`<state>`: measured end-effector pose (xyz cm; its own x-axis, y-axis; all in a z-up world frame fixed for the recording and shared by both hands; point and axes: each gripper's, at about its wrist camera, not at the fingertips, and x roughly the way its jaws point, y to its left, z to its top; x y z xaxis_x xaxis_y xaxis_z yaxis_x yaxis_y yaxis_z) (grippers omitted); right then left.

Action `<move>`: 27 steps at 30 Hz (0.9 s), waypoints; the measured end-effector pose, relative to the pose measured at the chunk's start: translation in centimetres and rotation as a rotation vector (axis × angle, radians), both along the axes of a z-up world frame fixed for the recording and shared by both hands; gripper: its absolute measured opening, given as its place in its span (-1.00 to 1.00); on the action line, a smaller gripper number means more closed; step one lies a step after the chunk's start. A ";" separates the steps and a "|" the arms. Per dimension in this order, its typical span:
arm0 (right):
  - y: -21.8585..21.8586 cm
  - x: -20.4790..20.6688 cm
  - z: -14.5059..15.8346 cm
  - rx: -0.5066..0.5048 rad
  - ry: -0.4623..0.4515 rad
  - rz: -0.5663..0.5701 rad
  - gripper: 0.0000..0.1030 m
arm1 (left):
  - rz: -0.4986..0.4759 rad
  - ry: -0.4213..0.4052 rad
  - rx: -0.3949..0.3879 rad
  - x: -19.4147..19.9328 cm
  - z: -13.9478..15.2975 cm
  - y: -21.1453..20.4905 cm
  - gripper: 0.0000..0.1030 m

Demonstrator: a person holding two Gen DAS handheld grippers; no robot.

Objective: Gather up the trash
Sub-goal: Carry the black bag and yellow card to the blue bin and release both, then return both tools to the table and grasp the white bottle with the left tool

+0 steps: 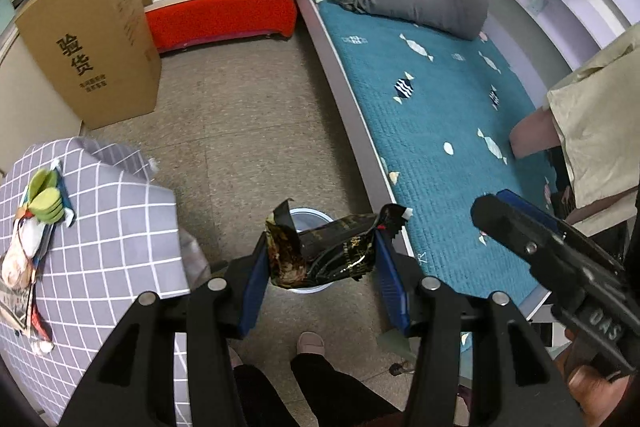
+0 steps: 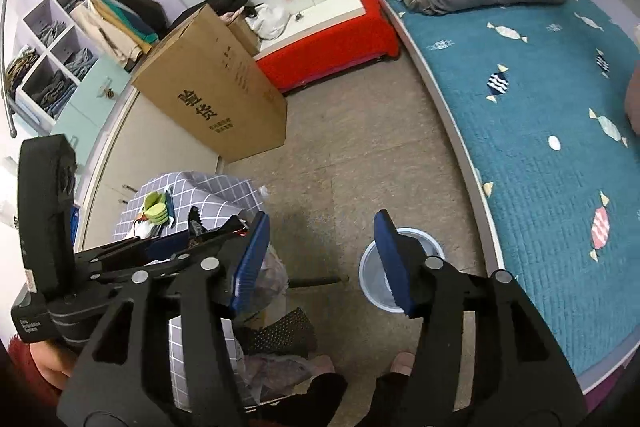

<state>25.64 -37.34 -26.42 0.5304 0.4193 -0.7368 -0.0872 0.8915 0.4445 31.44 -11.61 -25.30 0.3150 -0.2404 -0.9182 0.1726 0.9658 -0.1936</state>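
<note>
A crumpled dark snack wrapper (image 1: 340, 247) hangs between the blue pads of my left gripper (image 1: 320, 243), which is shut on it. Directly below it a light blue bin (image 1: 310, 213) stands on the floor beside the bed. In the right wrist view the same bin (image 2: 424, 247) shows partly behind the right finger. My right gripper (image 2: 322, 217) is open with nothing between its pads; in the left wrist view the right gripper (image 1: 496, 203) reaches in over the bed edge. More packets (image 1: 24, 267) and a green item (image 1: 48, 195) lie on the checked table.
A table under a grey checked cloth (image 1: 100, 247) stands left of the bin. A tall cardboard box (image 1: 92, 39) and a red bench (image 1: 224, 11) stand further back. The teal bed (image 1: 440, 107) runs along the right. The person's legs and slipper (image 1: 310, 343) are below.
</note>
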 end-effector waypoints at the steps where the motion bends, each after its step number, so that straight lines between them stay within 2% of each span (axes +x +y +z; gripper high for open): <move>1: -0.3 -0.1 0.1 -0.002 -0.001 -0.006 0.06 | -0.011 -0.001 0.001 0.2 0.0 -0.5 -0.03; 8: -2.5 -0.9 0.6 -0.017 -0.022 -0.082 0.07 | -0.051 -0.016 -0.022 0.9 0.3 -2.8 0.04; 12: -3.5 -1.4 0.9 -0.020 -0.027 -0.120 0.09 | -0.037 -0.029 -0.057 1.3 0.7 -3.2 0.39; 18: -3.7 -1.5 0.9 -0.009 -0.019 -0.128 0.09 | -0.024 -0.039 -0.050 1.1 0.9 -2.9 0.40; 27: -1.3 -1.6 0.9 -0.004 -0.017 -0.053 0.12 | 0.028 -0.059 -0.037 -0.3 1.6 -0.8 0.40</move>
